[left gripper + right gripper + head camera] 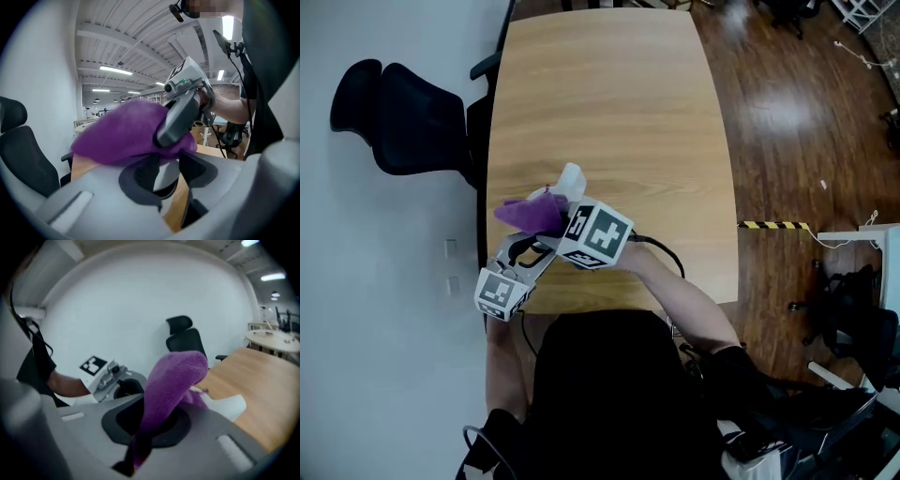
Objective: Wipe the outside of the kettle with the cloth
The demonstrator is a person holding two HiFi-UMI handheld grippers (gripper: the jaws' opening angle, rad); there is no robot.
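Head view: the kettle (570, 178) is by the table's (619, 112) near left corner, only a white tip of it showing past the purple cloth (530, 214) bunched over it. Both tongs crowd the same corner, with the left gripper (525, 258) nearer the table's front edge and the right gripper (558, 225) coming in from the side. I judge the kettle rigid, smooth and likely slick, and heavy if filled, so the handle is the place to hold it. The cloth is soft, light and limp, and best pinched at a fold so that a loose pad is left for rubbing. Left gripper view: my jaws are narrowed onto a white curved part (165, 174), which I take for the kettle's handle or rim. Both pads look to be touching it, and the cloth is heaped just above, pressed down by the right gripper. Right gripper view: these jaws are clamped on the cloth (173, 380), which rises between them and flops forward over the white kettle body (227, 405), above the table's near end.
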